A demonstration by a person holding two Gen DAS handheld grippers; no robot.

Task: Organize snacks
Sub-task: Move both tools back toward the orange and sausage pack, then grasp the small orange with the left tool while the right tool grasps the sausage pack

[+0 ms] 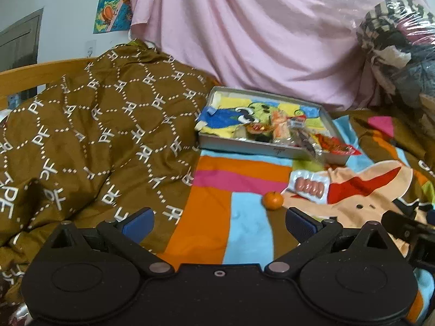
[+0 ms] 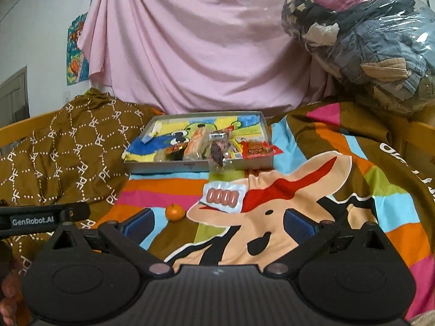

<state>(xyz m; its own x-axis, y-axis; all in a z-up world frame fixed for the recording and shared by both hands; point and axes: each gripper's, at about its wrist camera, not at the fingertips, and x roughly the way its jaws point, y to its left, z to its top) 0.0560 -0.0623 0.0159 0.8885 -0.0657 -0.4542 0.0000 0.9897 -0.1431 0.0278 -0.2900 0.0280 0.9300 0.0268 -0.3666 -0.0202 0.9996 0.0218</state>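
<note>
A grey tray (image 1: 246, 146) (image 2: 174, 166) lined with a cartoon cloth sits on the bed and holds several snack packets, among them a red one (image 1: 335, 145) (image 2: 259, 149) at its right corner. In front of it lie a clear pack of small sausages (image 1: 308, 184) (image 2: 223, 197) and a small orange (image 1: 272, 200) (image 2: 174, 212). My left gripper (image 1: 218, 225) is open and empty, hanging short of the orange. My right gripper (image 2: 218, 224) is also open and empty, its left finger close to the orange, the sausage pack just ahead.
A colourful striped cartoon blanket (image 1: 244, 231) (image 2: 353, 190) covers the bed. A rumpled brown quilt (image 1: 95, 135) (image 2: 68, 149) rises at the left. A pink sheet (image 1: 258, 40) hangs behind, and a plastic-wrapped bundle of clothes (image 2: 367, 40) sits at the right. A hand (image 2: 8, 298) shows at the lower left.
</note>
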